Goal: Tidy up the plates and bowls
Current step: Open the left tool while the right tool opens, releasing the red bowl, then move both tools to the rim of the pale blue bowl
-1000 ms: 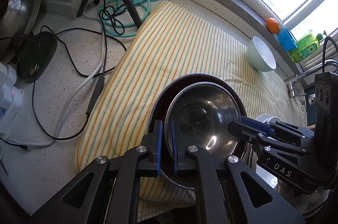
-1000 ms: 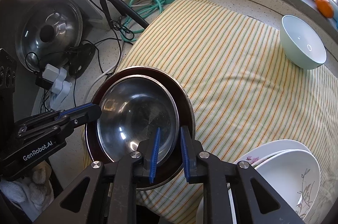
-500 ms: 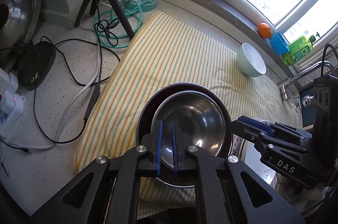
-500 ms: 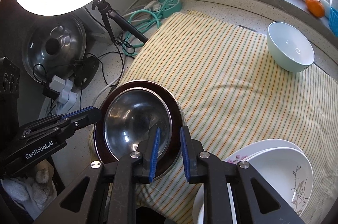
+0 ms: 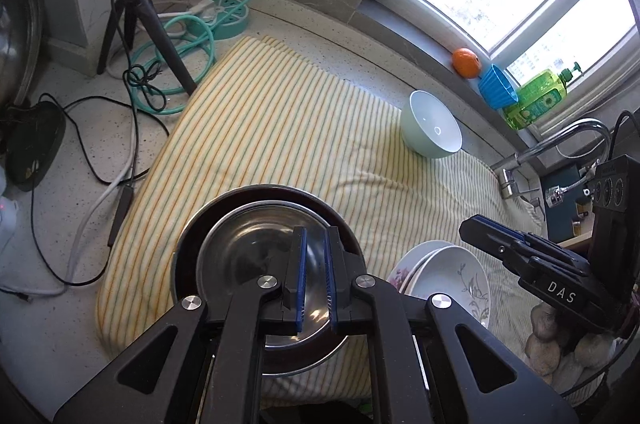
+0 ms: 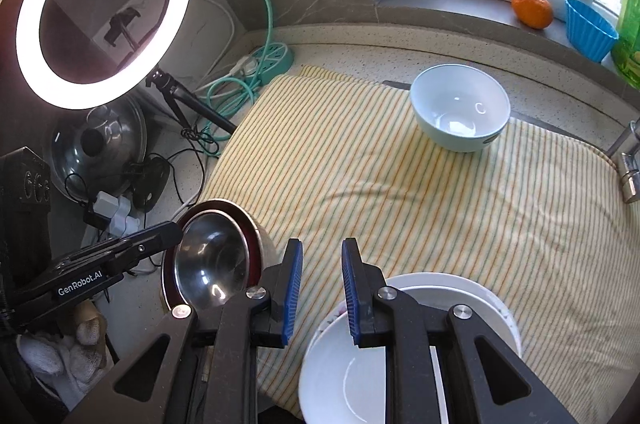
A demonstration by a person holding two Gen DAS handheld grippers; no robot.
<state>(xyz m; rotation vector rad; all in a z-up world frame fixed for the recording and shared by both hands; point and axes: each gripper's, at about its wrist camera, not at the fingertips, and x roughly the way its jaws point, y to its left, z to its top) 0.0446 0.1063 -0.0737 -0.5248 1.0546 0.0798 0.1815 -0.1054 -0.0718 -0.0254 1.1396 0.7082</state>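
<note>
Right wrist view: the right gripper (image 6: 322, 244) is hovering with its ribbed blue pads slightly apart and nothing between them, pointing down over the near edge of the stacked white plates (image 6: 480, 300). These are glazed, shallow and round, and are lying at the front right of the soft striped cloth (image 6: 360, 164). To their left the shiny steel bowl (image 6: 212, 256) is nesting inside a dark red bowl (image 6: 250, 228). The left gripper (image 5: 315, 230) is hanging above them, pads all but together, gripping nothing. The pale green bowl (image 6: 460, 108), smooth and deep, is sitting upright alone, far ahead and right of the right fingers. It is round, so no axis matters, and the right hand looks nearer.
</note>
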